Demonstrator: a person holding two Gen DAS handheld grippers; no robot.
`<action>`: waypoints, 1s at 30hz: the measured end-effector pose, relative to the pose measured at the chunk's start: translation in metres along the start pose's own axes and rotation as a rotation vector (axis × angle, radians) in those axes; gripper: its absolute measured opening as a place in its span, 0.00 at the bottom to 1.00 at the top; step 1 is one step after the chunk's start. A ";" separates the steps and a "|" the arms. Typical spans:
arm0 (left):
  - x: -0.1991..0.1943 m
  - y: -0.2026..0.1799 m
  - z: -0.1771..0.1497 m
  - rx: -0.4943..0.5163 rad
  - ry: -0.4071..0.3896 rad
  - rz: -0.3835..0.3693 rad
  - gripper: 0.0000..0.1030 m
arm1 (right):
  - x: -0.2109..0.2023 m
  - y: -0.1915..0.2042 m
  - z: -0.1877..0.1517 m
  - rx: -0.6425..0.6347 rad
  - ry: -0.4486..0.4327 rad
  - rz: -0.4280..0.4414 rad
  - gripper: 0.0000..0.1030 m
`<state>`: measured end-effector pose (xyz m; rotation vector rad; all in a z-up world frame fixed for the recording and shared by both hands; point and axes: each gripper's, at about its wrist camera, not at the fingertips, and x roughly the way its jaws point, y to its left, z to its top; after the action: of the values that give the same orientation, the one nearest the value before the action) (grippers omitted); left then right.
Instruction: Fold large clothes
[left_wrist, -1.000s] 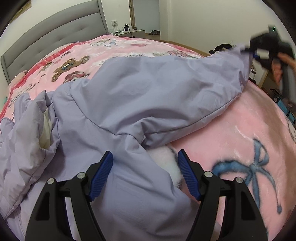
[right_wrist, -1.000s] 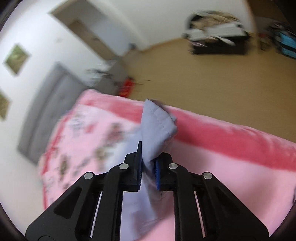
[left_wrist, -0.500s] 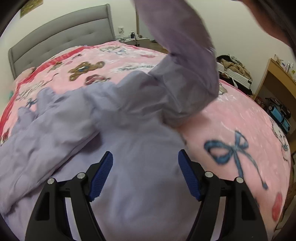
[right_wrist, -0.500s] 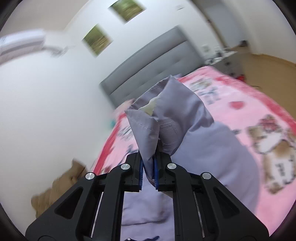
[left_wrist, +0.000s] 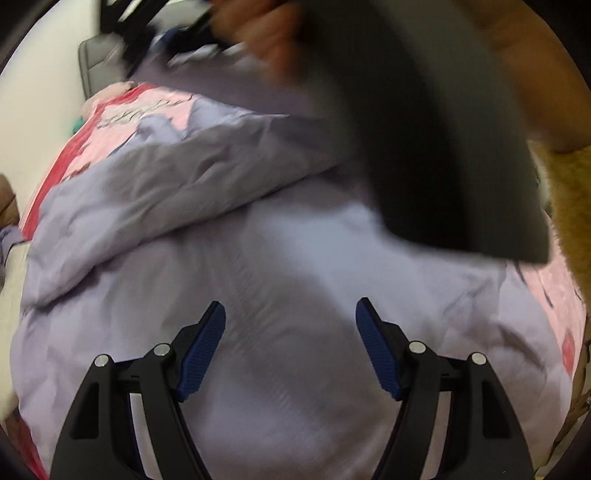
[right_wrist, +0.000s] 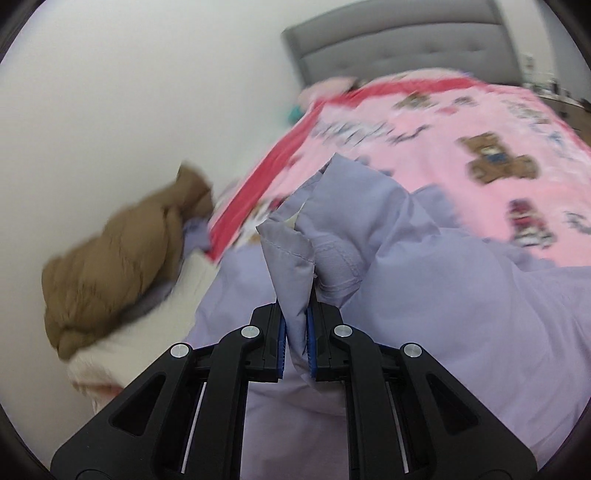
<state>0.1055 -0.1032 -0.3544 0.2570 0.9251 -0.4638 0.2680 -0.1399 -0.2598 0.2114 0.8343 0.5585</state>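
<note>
**Right gripper carries jacket cuff across the bed**

The right gripper (right_wrist: 295, 343) is clamped on the cuff of one lilac padded jacket (right_wrist: 424, 280), which lies spread on the pink bear-print blanket (right_wrist: 480, 122). The left gripper (left_wrist: 290, 347) hovers above the jacket body, jaws wide apart, holding nothing. One brown coat (right_wrist: 118, 266) lies beside the bed.

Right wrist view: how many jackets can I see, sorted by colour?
Lilac jacket, pinched in the right gripper: 1
Brown jacket, bunched beside the pink blanket: 1
Total: 2
</note>
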 end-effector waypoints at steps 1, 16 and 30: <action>-0.001 0.003 -0.004 -0.008 0.005 0.004 0.70 | 0.016 0.011 -0.006 -0.037 0.041 -0.002 0.08; -0.017 0.032 -0.027 -0.098 -0.007 -0.040 0.70 | 0.093 0.042 -0.036 -0.196 0.384 0.100 0.44; -0.032 0.157 0.017 -0.408 -0.122 0.053 0.70 | -0.073 -0.062 -0.048 -0.064 0.215 -0.140 0.60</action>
<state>0.1780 0.0356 -0.3159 -0.1167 0.8701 -0.2313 0.2165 -0.2335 -0.2695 0.0335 1.0291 0.4803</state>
